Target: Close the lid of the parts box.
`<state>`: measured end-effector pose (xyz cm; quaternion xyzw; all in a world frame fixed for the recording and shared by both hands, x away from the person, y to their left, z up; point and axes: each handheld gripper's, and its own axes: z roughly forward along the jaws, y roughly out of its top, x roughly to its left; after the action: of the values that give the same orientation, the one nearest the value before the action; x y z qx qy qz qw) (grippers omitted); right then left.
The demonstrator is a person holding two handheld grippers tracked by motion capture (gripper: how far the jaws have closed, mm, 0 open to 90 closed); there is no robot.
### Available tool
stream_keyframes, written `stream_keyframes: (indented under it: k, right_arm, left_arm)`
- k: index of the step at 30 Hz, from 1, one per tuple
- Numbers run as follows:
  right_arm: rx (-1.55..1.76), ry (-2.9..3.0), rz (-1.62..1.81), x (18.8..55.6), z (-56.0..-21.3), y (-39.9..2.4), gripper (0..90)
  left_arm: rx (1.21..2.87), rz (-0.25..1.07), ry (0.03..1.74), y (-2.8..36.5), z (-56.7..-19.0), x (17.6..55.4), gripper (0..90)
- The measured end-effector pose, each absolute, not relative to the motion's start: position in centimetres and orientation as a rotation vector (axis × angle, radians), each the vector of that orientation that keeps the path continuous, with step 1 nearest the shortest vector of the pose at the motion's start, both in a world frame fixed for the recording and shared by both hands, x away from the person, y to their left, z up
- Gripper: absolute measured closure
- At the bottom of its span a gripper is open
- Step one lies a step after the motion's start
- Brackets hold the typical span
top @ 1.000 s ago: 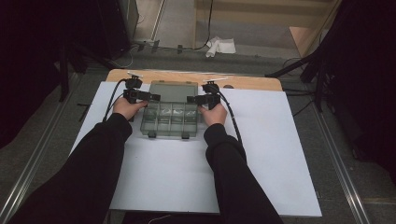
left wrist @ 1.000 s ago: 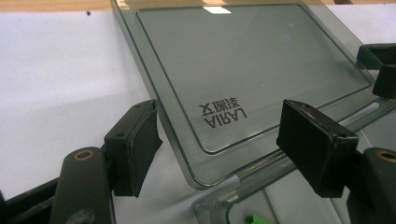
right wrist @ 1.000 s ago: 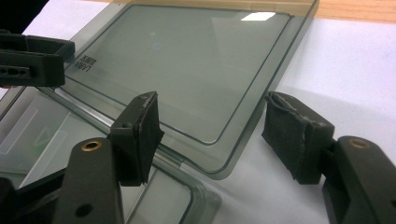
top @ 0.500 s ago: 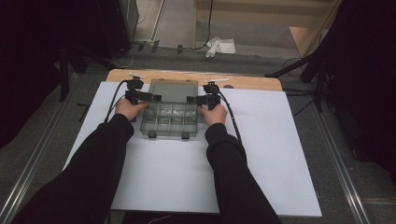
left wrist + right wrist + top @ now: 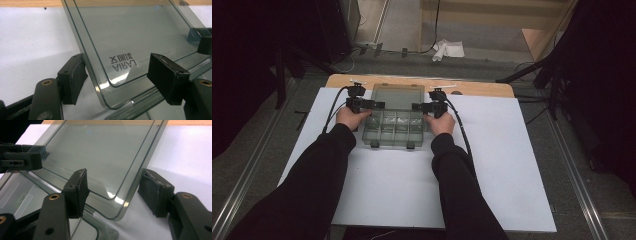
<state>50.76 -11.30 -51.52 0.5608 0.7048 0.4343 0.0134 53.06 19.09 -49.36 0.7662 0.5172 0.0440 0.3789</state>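
A clear plastic compartment box (image 5: 394,129) lies on the white sheet with its lid (image 5: 398,97) swung open toward the far side. My left gripper (image 5: 372,105) sits at the lid's left near corner and my right gripper (image 5: 419,106) at its right near corner. In the left gripper view the jaws (image 5: 120,80) stand open astride the lid's rounded corner (image 5: 110,100), which bears printed lettering. In the right gripper view the jaws (image 5: 116,192) straddle the other corner (image 5: 120,212); they have just been closing, with the outer pad (image 5: 155,192) still apart from the lid's edge.
The white sheet (image 5: 512,165) covers most of a wooden table (image 5: 482,89), with room on both sides of the box and in front of it. A crumpled white cloth (image 5: 449,49) lies on the floor beyond. Dark equipment stands at both sides.
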Motion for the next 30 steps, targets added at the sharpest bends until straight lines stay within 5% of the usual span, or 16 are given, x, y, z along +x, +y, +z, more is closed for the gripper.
stream_keyframes:
  k: [11,21,30]
  right_arm:
    - [1.751,2.209,1.42,50.87,-51.74,-11.54,48.6]
    - [1.681,2.217,1.393,50.91,-51.65,-11.32,43.6]
    - [1.654,2.231,1.401,50.71,-51.28,-11.68,53.1]
  left_arm:
    - [1.945,0.111,1.295,19.25,-49.38,52.89,34.8]
    - [1.938,0.099,1.287,19.61,-49.34,52.86,38.9]
    - [1.969,0.107,1.272,19.63,-48.88,52.93,39.8]
